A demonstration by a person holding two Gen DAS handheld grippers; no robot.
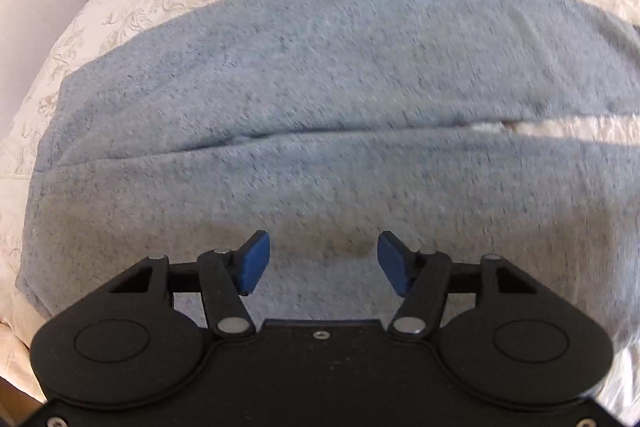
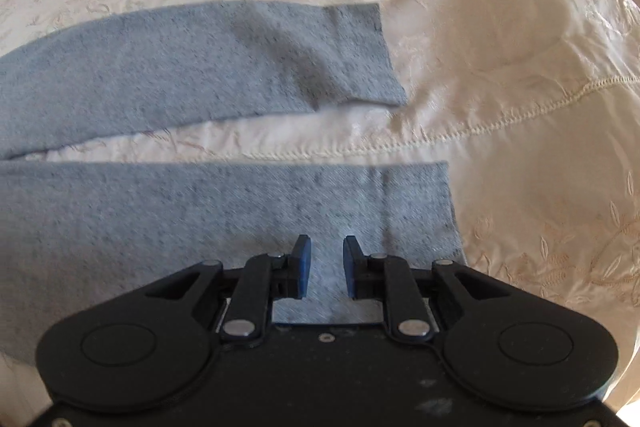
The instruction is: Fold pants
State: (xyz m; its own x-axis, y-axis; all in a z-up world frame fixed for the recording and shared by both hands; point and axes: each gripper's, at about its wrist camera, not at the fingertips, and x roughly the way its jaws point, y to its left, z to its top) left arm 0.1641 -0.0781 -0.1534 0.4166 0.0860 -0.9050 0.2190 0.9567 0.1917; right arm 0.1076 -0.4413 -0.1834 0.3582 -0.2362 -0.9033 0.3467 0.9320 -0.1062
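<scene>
Bed: cream embroidered bedspread (image 2: 500, 47) under everything.
Pants (image 1: 320, 75): I see them flat, long axis left-right, cuffs rightward.
Left gripper (image 1: 324, 259): jaws apart, empty.
Right gripper (image 2: 327, 265): jaws parted, empty, above near leg.

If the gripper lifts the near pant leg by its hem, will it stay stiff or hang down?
The near pant leg looks like soft knit lying flat, so it would probably droop. The satin-like bedspread may let it slide.
</scene>
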